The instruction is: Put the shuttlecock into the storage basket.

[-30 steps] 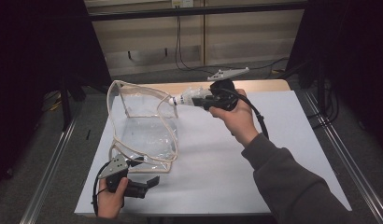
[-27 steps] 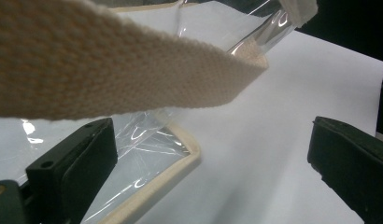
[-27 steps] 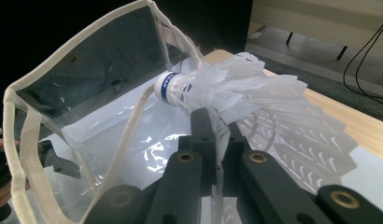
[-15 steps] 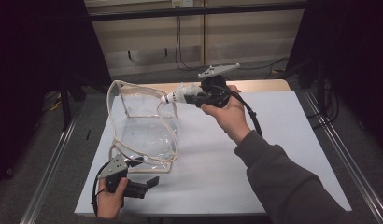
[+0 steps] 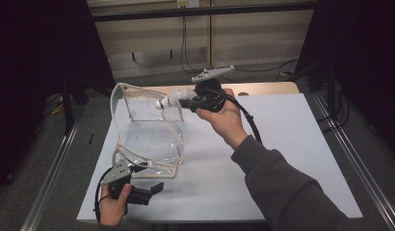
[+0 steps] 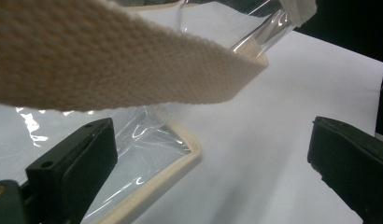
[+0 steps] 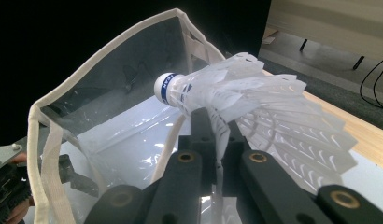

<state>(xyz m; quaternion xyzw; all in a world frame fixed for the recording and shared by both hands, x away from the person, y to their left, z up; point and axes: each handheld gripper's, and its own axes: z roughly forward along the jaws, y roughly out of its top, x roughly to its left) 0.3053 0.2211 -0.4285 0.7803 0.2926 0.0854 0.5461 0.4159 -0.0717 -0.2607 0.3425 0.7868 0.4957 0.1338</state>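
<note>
A clear plastic bag point(image 5: 147, 137) with beige trim stands open on the white table point(image 5: 292, 159), left of centre. My right gripper point(image 5: 182, 102) is held above the table, shut on the feather skirt of a white shuttlecock point(image 5: 166, 102). The cork points left, at the bag's upper rim. In the right gripper view the jaws point(image 7: 216, 126) pinch the shuttlecock point(image 7: 255, 102) in front of the bag's mouth point(image 7: 110, 93). My left gripper point(image 5: 152, 191) rests at the table's near left, open. Its view has the bag's trimmed corner point(image 6: 180, 149) between the wide jaws and a beige strap point(image 6: 110, 65) close overhead.
A wooden strip point(image 5: 268, 89) runs along the table's far edge. Metal rails point(image 5: 51, 168) point(image 5: 359, 163) flank the table on the floor. Cables point(image 5: 263, 72) lie behind it. The right half of the table is bare white surface.
My right hand has carried the shuttlecock leftward and slightly up, bringing its cork to the bag's rim. The left gripper and the bag have stayed put.
</note>
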